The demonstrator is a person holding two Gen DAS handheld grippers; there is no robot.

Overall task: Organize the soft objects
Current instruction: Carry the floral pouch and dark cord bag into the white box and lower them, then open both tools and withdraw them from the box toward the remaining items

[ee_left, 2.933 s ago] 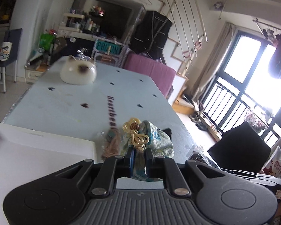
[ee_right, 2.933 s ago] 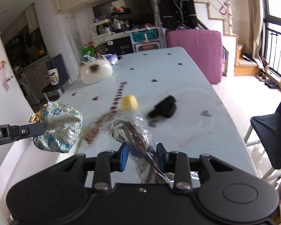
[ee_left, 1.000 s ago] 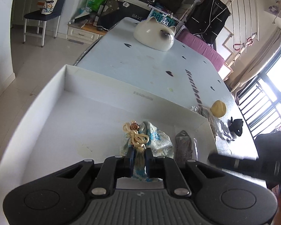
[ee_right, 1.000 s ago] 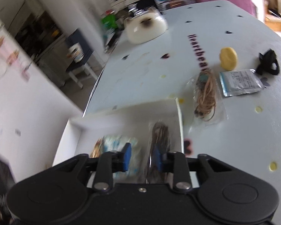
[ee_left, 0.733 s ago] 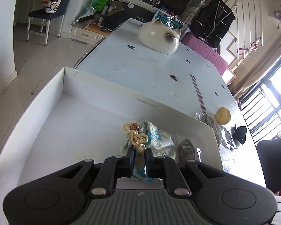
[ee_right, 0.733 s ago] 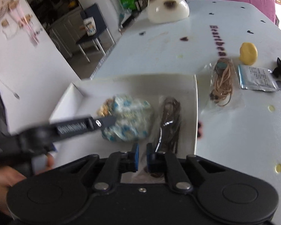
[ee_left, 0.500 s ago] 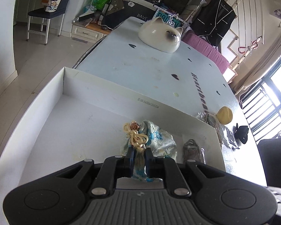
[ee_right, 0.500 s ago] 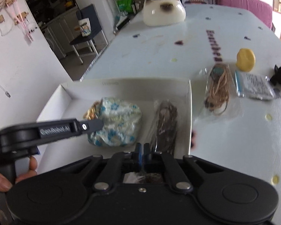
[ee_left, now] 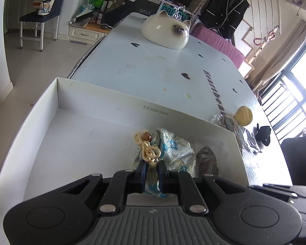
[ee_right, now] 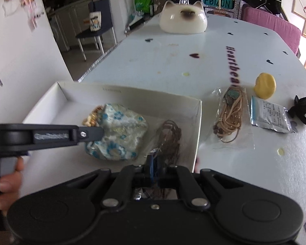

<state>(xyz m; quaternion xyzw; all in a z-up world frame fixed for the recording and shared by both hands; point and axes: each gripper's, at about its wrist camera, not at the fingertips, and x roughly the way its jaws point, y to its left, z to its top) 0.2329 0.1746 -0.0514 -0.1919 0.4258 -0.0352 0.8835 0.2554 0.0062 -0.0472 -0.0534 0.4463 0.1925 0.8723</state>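
Note:
My left gripper (ee_left: 152,171) is shut on a blue floral brocade pouch (ee_left: 175,153) with a cream knotted cord, holding it inside the white cardboard box (ee_left: 75,106). The pouch (ee_right: 120,132) and the left gripper's finger (ee_right: 89,133) also show in the right wrist view. A clear bag of dark cord (ee_right: 169,138) lies in the box (ee_right: 195,126) beside the pouch. My right gripper (ee_right: 154,166) is shut, empty, just above the near end of that bag.
On the pale blue table (ee_right: 173,61) right of the box lie a bag of tan cord (ee_right: 231,114), a silver sachet (ee_right: 270,116), a yellow sponge (ee_right: 265,85) and a black hair tie (ee_right: 302,109). A white cat-shaped dish (ee_right: 183,19) stands at the far end.
My right gripper let go of the dark-cord bag in the box, shut empty and drew back. My left gripper still holds the pouch low in the box.

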